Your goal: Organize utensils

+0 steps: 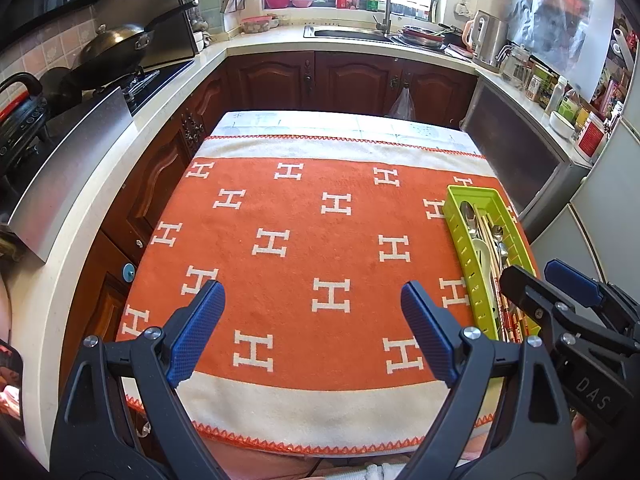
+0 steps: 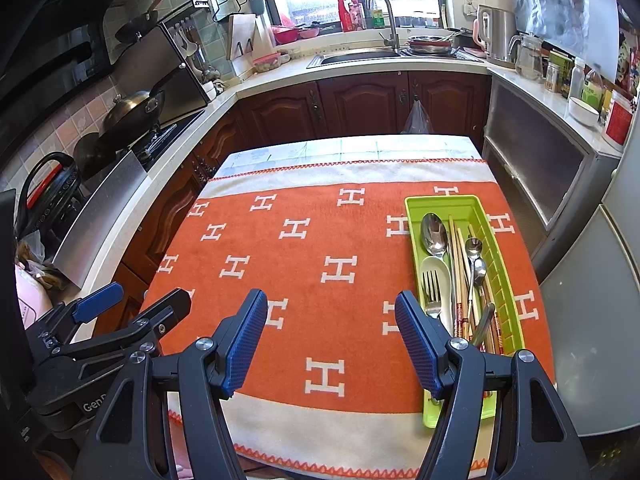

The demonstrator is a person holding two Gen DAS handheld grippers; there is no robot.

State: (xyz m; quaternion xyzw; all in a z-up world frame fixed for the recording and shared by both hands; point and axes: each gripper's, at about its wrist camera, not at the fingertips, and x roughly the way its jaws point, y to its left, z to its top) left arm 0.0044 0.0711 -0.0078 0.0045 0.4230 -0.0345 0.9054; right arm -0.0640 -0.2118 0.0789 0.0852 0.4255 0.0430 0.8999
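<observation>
All utensils in view, the spoons (image 2: 434,234), fork (image 2: 431,292) and chopsticks (image 2: 460,276), lie inside the green tray (image 2: 414,240) at the right side of the bench (image 2: 320,264), and the cloth beside it carries nothing. The left tool (image 1: 312,332) and the right tool (image 2: 331,340) both hang spread and hold nothing, so this fits sorting finished, or utensils about to be laid out; no certain next move

An orange blanket (image 2: 320,280) covers the table (image 2: 360,146), with a green tray (image 2: 416,240) on it.
</observation>
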